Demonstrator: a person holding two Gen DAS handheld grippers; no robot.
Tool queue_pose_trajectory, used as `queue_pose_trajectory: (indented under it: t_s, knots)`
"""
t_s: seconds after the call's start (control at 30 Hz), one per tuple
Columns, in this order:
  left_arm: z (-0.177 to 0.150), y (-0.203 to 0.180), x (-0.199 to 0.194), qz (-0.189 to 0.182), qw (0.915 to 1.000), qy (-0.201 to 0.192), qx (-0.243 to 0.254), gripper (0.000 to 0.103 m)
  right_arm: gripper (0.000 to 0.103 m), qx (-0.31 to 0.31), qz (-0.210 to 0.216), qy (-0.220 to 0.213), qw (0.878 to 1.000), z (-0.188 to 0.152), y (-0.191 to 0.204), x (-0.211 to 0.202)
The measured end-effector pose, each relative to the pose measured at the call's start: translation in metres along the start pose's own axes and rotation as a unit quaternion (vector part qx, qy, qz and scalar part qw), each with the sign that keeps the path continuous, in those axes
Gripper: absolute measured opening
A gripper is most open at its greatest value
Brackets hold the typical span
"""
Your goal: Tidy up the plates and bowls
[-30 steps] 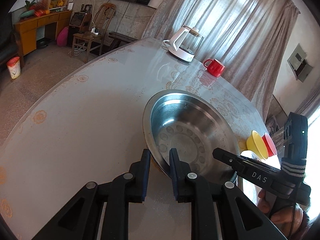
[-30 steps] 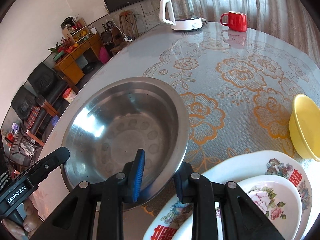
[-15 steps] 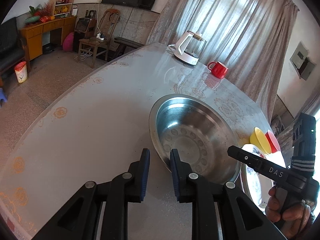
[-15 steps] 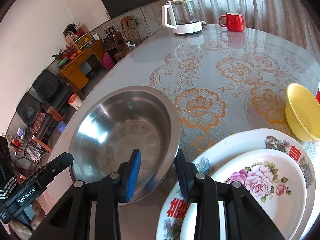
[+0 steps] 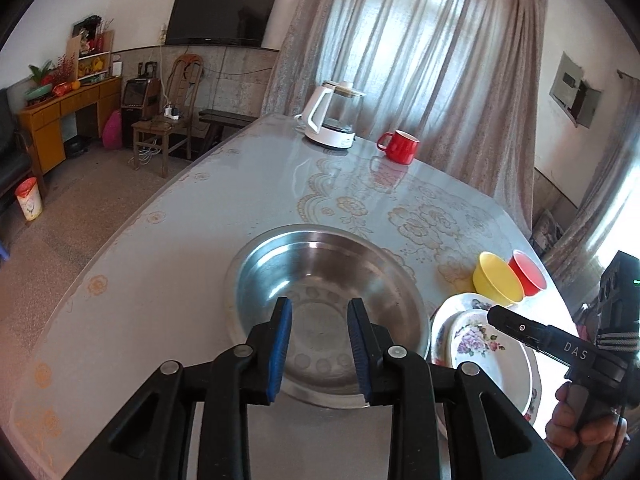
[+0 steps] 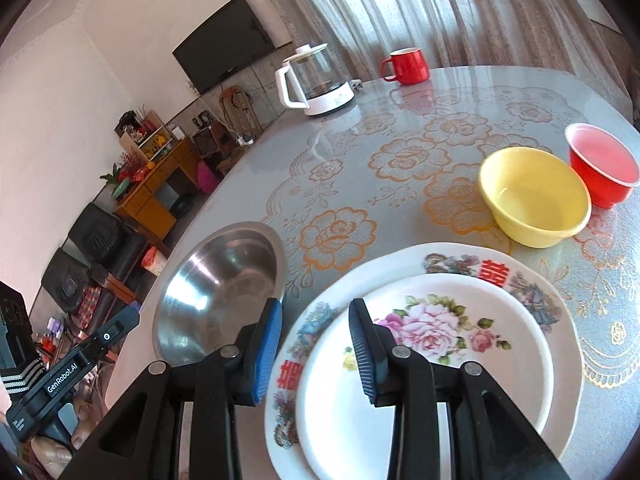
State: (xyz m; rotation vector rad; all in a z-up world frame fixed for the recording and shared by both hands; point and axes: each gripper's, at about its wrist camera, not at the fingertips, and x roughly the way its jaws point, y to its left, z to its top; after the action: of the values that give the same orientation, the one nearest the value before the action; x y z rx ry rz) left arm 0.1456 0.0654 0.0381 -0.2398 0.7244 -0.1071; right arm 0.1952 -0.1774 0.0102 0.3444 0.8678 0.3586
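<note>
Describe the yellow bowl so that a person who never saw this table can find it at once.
On the round table, look past the stacked flowered plates. The yellow bowl stands just beyond them, beside a red bowl. It is the only yellow dish; the steel bowl is far larger.

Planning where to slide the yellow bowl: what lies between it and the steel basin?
Only bare floral tablecloth lies between the yellow bowl and the steel basin; the right wrist view shows it best.

Wall-mounted television, sunlit curtains, wooden sideboard, speckled floor
</note>
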Motion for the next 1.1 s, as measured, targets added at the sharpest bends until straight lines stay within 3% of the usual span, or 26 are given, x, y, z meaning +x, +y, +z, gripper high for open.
queue_pose_trajectory:
  t_s: [0.37,0.53,0.8,0.9,1.1]
  knots:
    - [0.02,-0.086,0.045,-0.046,0.994,0.053,0.084,0.03,0.035,0.116,-0.053,-0.059,0.99,0.003,-0.101,-0.051]
    - [0.028,-0.123,0.082,-0.066,0.9879,0.101,0.097,0.033,0.03,0.143,-0.088,-0.079,0.983,0.008,-0.132,-0.057]
    - [0.039,-0.177,0.129,-0.081,0.9792,0.133,0.129,0.033,0.027,0.173,-0.091,-0.074,0.978,0.024,-0.167,-0.045]
    - [0.044,-0.194,0.15,-0.1,0.9742,0.155,0.131,0.033,0.027,0.187,-0.074,-0.063,0.977,0.035,-0.176,-0.035]
    - [0.05,-0.215,0.188,-0.119,0.9693,0.184,0.112,0.033,0.027,0.197,-0.09,-0.059,0.975,0.049,-0.193,-0.024]
